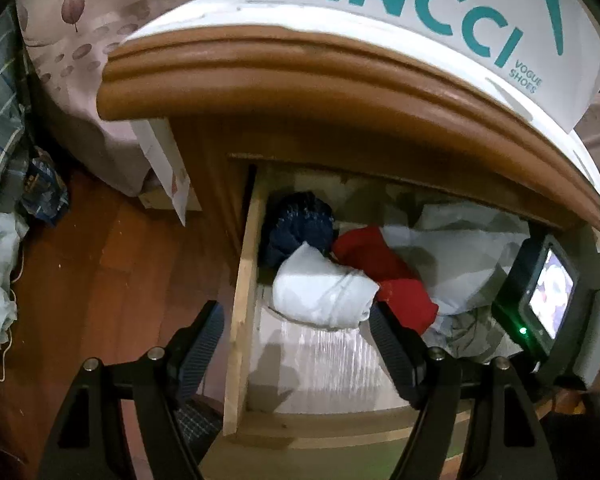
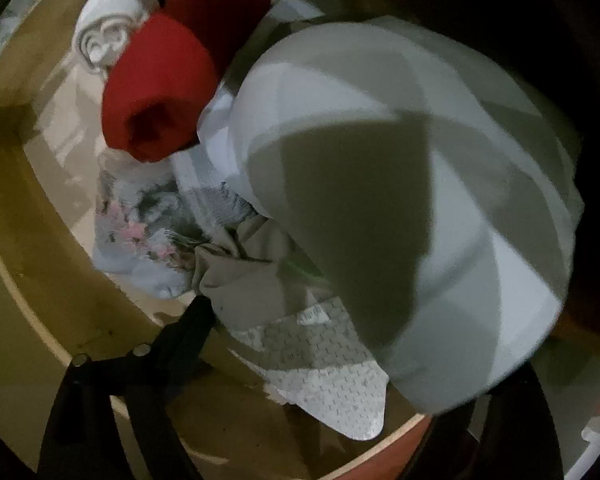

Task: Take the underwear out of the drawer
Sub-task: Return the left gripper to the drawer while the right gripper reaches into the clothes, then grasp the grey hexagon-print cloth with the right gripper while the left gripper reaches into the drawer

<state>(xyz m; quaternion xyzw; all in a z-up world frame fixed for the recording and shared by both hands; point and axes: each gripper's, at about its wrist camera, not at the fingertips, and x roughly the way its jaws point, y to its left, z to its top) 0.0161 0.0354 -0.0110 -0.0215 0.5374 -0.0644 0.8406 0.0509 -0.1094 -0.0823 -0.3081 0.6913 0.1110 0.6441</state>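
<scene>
Though tool (image 2: 320,320) wide, underwear (image 2: 380,180) between fingers

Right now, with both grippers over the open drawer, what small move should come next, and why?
Probably lower the right gripper and close it on the grey-and-white garment: its jaws stand open around that bundle without pinching it, and the left gripper hangs open, empty.

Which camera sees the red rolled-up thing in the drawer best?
The right wrist view: the red roll fills the upper left, close, open end showing. In the left wrist view the red roll is smaller, partly behind a white bundle.
</scene>
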